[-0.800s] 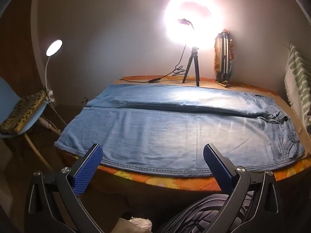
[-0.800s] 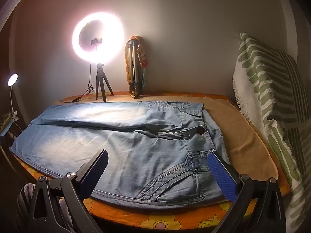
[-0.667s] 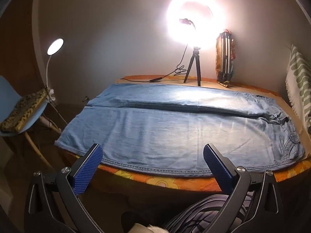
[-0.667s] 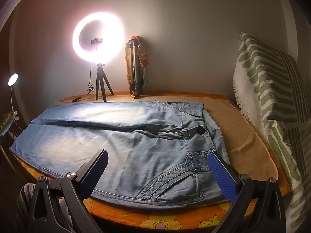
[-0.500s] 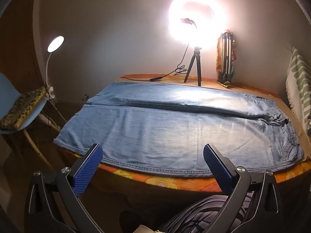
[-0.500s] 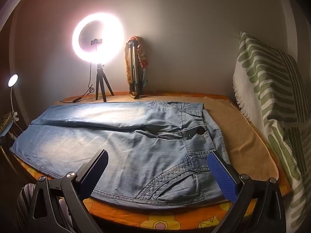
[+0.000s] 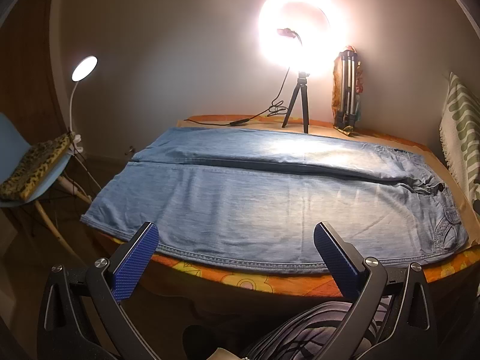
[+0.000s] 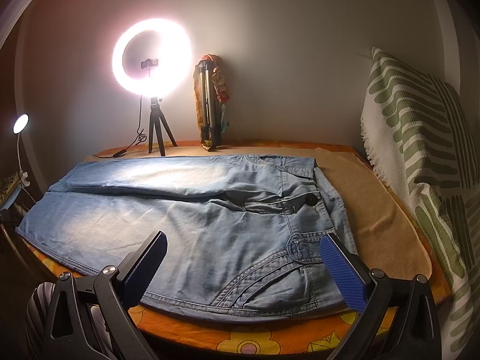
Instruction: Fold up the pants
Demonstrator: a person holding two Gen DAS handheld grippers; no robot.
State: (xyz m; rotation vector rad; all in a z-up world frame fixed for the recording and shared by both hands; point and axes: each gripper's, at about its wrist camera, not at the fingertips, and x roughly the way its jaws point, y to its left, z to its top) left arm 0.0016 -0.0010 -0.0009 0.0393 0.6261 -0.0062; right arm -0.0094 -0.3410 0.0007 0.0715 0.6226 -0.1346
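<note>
Denim pants [image 7: 270, 198] flat across frame centre on table [image 7: 270, 283]. Left gripper [image 7: 235, 250] and right gripper [image 8: 243, 262] at bottom frame, fingers spread wide, holding nothing. Ring light [image 8: 151, 57] upper left.

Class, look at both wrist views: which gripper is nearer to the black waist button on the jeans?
Right. The right gripper hovers by the waistband, just below the button; the left gripper is further along the leg, the button far right.

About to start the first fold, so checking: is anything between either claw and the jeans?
Nothing visible. The left claw and right claw hang open before the near edge of the jeans, with only the table's floral cloth showing between them.
</note>
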